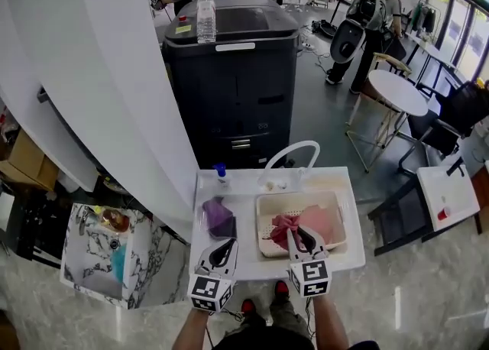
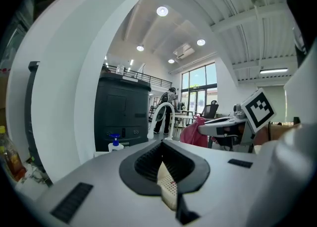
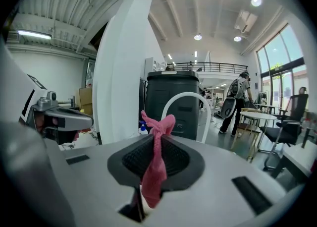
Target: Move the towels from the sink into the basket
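Note:
My right gripper (image 1: 295,235) is shut on a pink towel (image 1: 284,226) and holds it bunched over the beige perforated basket (image 1: 336,243), where more pink cloth (image 1: 319,222) lies. In the right gripper view the pink towel (image 3: 157,137) stands pinched between the jaws of that gripper (image 3: 155,164). A purple towel (image 1: 219,217) lies in the sink (image 1: 200,203) to the basket's left. My left gripper (image 1: 227,247) hovers at the sink's front edge, just below the purple towel. In its own view the left gripper (image 2: 166,169) is shut and holds nothing.
A white arched faucet (image 1: 291,152) and a blue-topped soap bottle (image 1: 221,173) stand at the back of the white sink unit (image 1: 252,266). A dark bin (image 1: 233,73) with a water bottle (image 1: 206,16) is behind. A white column (image 1: 114,73) rises at left. People stand far back.

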The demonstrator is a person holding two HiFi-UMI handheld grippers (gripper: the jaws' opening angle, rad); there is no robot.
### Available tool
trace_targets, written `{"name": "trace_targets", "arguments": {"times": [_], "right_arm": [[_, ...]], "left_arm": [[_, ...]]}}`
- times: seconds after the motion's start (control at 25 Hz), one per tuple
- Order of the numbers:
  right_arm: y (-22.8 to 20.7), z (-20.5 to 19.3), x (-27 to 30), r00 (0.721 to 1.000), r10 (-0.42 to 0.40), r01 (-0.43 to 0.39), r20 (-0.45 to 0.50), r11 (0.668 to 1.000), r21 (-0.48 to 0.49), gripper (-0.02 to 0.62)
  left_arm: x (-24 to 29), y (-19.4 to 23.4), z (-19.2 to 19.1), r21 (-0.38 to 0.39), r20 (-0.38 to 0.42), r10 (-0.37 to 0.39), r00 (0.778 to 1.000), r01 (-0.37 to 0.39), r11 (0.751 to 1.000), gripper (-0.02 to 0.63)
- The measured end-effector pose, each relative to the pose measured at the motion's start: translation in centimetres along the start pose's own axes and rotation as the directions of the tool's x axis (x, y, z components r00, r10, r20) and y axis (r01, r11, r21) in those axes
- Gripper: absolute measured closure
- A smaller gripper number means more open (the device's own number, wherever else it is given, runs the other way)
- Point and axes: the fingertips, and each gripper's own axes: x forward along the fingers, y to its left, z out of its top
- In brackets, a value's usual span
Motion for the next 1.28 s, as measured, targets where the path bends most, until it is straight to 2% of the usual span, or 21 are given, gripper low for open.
{"name": "trace_targets", "arguments": {"times": [0.36, 0.68, 1.28], "right_arm": [[-0.6, -3.4, 2.5, 0.994, 0.083, -0.081, -0.065, 0.996, 0.029, 0.532], [-0.6, -6.6, 4.9, 0.978, 0.166, -0.160, -0.124, 0.986, 0.056, 0.532], [1.2, -14.2, 6.6, 0.919, 0.301, -0.287, -0.253, 0.953, 0.091, 0.532]], "left_arm": [[2.5, 0.2, -2.2, -0.038, -0.061, 0.057, 0.996, -0.060, 0.998, 0.603], [3.8, 0.7, -4.5, -0.069, -0.115, 0.118, 0.986, -0.127, 0.990, 0.603], [4.5, 1.2, -9.8, -0.109, -0.199, 0.197, 0.960, -0.221, 0.969, 0.603]]}}
